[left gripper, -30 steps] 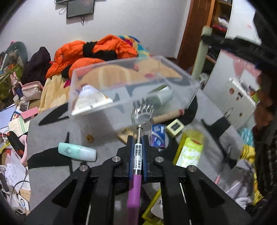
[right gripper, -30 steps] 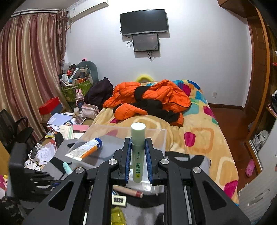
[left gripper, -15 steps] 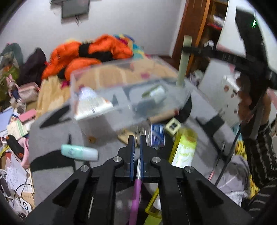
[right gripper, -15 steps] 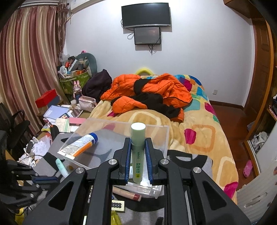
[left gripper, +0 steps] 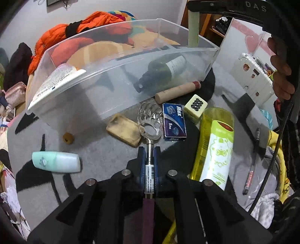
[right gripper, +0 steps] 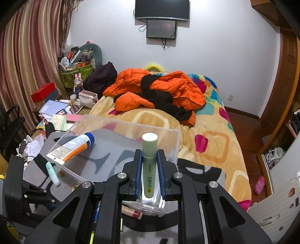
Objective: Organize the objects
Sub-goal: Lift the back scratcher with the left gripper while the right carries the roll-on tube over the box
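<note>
Clear plastic storage bin (left gripper: pixel 120 62) on the grey counter (left gripper: pixel 105 155) now looms nearer; the left gripper (left gripper: pixel 149 161), jaws clamped on a metal back scratcher (left gripper: pixel 150 127), has been lowered short of it. The right gripper (right gripper: pixel 149 169) grips a green roll-on tube (right gripper: pixel 149 159) over the bin's near-right corner, seemingly ready for dropping in.

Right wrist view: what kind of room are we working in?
Most likely a lived-in bedroom: a bed with a patterned blanket and orange jacket, a wall-mounted TV, and curtains beside a cluttered desk.

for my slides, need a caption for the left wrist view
Left gripper clamps a back scratcher above clutter beside a clear bin.
</note>
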### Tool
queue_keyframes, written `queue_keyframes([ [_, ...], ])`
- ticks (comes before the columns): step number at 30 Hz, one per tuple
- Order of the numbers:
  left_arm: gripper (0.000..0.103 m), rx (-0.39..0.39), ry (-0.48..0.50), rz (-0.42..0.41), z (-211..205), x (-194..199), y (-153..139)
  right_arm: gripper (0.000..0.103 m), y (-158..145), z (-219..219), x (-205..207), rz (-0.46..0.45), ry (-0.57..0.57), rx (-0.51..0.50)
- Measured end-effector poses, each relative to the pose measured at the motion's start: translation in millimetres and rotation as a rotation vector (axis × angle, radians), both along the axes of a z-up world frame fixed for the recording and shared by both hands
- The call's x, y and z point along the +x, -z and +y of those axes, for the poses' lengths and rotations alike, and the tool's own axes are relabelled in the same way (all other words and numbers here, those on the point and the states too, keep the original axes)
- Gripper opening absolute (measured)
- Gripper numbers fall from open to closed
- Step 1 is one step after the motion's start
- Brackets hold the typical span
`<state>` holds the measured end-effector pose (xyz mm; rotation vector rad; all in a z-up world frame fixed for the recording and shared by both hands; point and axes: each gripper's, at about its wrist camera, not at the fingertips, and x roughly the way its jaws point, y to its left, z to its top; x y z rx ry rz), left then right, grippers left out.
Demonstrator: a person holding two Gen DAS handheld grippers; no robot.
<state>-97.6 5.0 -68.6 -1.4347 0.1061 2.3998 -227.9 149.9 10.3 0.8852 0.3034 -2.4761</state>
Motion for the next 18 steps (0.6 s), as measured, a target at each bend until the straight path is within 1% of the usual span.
queue_keyframes([
  [3, 0.007, -0.025, 0.011, 0.027, 1.5, 8.6, -3.0, 0.014, 3.3, -5.4, -1.3, -0.002, -0.007, 0.022],
  [6, 0.007, 0.001, 0.016, 0.078, 1.7, 23.1, -15.3, 0.014, 6.9, -10.2, -4.8, -0.003, -0.012, 0.052],
  [10, 0.007, 0.032, -0.001, 0.156, -2.9, 36.9, -40.2, 0.014, 14.2, -20.8, -11.4, -0.012, -0.022, 0.103],
  [14, 0.007, 0.084, -0.045, 0.228, -18.5, 40.9, -67.5, 0.014, 25.2, -36.7, -15.3, 0.006, -0.025, 0.191],
  [16, 0.007, 0.113, -0.07, 0.259, -27.5, 40.6, -79.6, 0.014, 29.9, -43.3, -16.7, 0.001, -0.035, 0.209],
  [17, 0.007, 0.142, -0.081, 0.275, -34.1, 40.1, -87.0, 0.014, 31.4, -46.0, -17.0, 0.0, -0.039, 0.216],
  [18, 0.007, 0.158, -0.09, 0.284, -36.9, 34.4, -92.0, 0.014, 33.7, -50.0, -17.4, 0.0, -0.043, 0.225],
])
